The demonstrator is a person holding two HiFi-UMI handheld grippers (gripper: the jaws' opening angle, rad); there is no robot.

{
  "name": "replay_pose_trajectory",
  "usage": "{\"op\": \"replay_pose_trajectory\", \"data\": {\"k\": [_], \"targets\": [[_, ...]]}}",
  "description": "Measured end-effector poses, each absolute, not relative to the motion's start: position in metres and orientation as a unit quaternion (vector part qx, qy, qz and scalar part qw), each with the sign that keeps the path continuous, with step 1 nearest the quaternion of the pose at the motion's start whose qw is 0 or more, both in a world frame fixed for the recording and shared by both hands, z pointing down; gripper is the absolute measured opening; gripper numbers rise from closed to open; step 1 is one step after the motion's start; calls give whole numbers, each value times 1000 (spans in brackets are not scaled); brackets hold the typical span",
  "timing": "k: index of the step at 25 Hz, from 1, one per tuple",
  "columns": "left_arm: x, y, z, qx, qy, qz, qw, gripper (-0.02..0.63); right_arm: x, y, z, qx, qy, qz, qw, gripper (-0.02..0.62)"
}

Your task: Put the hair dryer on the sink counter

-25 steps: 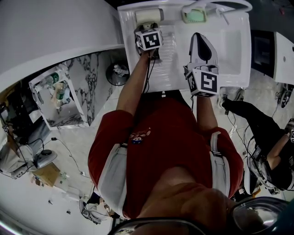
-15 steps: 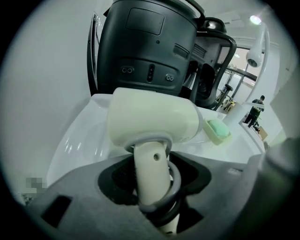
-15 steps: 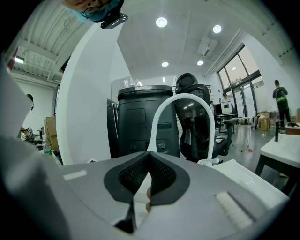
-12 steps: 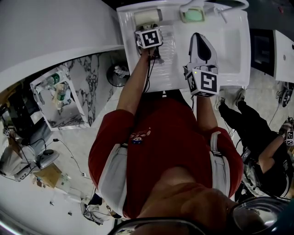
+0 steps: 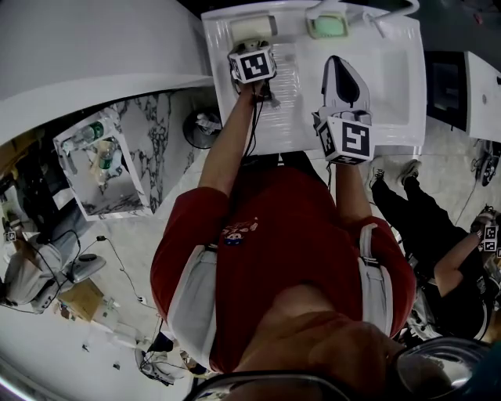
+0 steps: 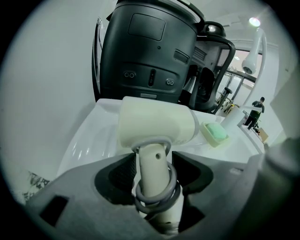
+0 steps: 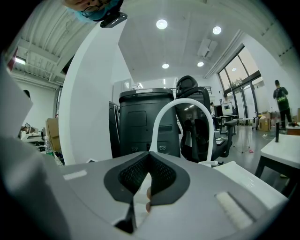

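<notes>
The cream hair dryer (image 5: 252,30) lies on the white sink counter (image 5: 215,55) at its back left corner. In the left gripper view the dryer (image 6: 157,124) has its body on the counter (image 6: 93,140) and its handle, wrapped in grey cord, stands between the jaws. My left gripper (image 5: 252,45) (image 6: 153,158) has just been opening its jaws; the handle is still between them with a gap on the right side. My right gripper (image 5: 338,63) (image 7: 149,157) hovers shut over the basin (image 5: 391,86), holding nothing.
A green soap in a dish (image 5: 329,26) (image 6: 215,133) lies beside the white arched faucet (image 5: 368,9) (image 7: 183,110). A black machine (image 6: 150,56) stands behind the sink. A marble shelf with bottles (image 5: 102,164) is at the left, a seated person (image 5: 438,235) at the right.
Both grippers stay where they were, and the hair dryer keeps its place on the counter. The person at the right has shifted their legs.
</notes>
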State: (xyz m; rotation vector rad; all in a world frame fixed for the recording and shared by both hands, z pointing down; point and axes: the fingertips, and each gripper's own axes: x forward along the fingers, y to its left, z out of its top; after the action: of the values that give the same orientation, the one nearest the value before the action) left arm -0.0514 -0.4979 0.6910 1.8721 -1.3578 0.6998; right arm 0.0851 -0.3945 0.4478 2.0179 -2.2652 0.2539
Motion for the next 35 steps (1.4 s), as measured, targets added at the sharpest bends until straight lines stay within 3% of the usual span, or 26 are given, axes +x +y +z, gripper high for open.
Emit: {"op": "replay_pose_trajectory", "data": {"k": [19, 35], "targets": [[-69, -449, 646, 735, -556, 229, 313, 249, 76, -349, 421, 638, -767, 64, 28, 2], [-75, -386, 542, 761, -578, 171, 241, 249, 78, -317, 390, 619, -784, 40, 3, 2]]}}
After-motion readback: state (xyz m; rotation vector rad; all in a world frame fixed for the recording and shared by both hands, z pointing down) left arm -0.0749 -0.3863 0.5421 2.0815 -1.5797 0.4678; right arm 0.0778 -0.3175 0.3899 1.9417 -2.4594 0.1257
